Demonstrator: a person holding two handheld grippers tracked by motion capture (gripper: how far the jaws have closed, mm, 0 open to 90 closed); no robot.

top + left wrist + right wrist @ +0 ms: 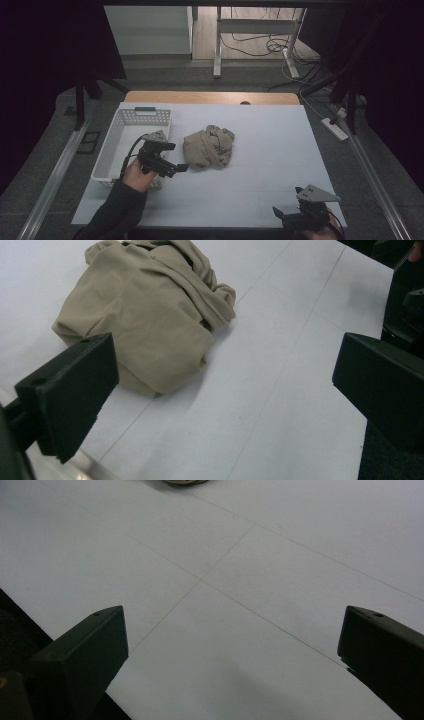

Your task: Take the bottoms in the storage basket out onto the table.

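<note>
A crumpled beige cloth (209,146) lies mid-surface, just right of a white basket (131,145). The left tool (176,167), jaws apart, points at the cloth, seemingly ready to grasp it. The right tool (278,212) waits open near the front edge, well apart.

The person wears a dark long sleeve (117,210) on the left arm, reaching to the wrist. The left claw (172,167) is a black, blocky tool with a grey three-cornered plate (156,135) on top and a black cable (129,152) looping from its rear. The right claw (280,214) is black too, topped by the same kind of grey plate (316,193), with a red band beside the hand. In each claw's own view, both jaws are matt black wedges with flat faces and a small round hole near the tip.
</note>
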